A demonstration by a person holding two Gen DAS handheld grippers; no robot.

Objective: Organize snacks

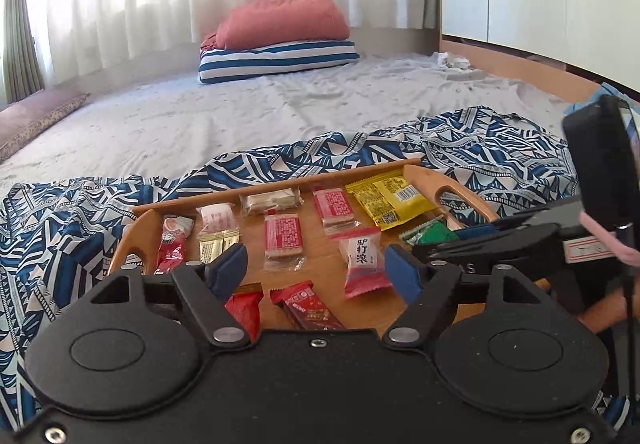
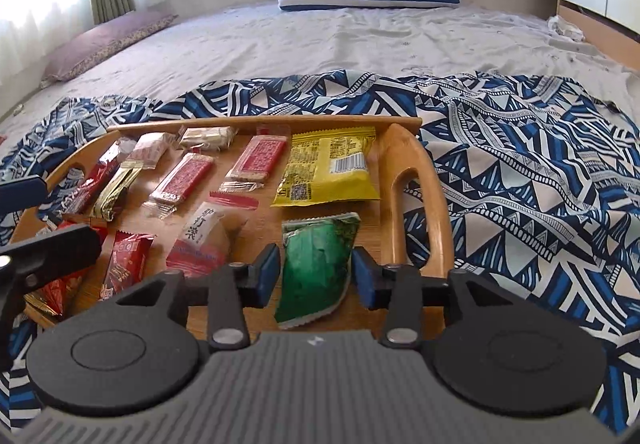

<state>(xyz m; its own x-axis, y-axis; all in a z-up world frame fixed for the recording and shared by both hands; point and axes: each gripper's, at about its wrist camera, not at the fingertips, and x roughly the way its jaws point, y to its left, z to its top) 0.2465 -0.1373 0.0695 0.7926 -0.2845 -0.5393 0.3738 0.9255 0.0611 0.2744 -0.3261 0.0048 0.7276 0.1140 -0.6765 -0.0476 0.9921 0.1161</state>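
A wooden tray [image 1: 276,185] [image 2: 420,179] lies on a patterned cloth and holds several wrapped snacks laid out flat. Among them are a yellow packet [image 1: 390,199] [image 2: 326,167], two red-labelled wafers [image 1: 282,236], a pink-and-white candy packet [image 1: 362,264] [image 2: 200,236] and dark red bars [image 1: 308,308]. My left gripper [image 1: 316,270] hangs open above the tray's near half, holding nothing. My right gripper [image 2: 316,276] stands open astride a green packet [image 2: 316,268] [image 1: 432,234], which lies flat on the tray's right side; the pads flank it without pressing.
The blue-and-white patterned cloth [image 2: 520,171] covers the near part of a grey bed [image 1: 200,115]. A red pillow on a striped one [image 1: 276,39] sits at the far end, a purple cushion [image 2: 104,43] at the left. A wooden bed frame [image 1: 520,63] runs along the right.
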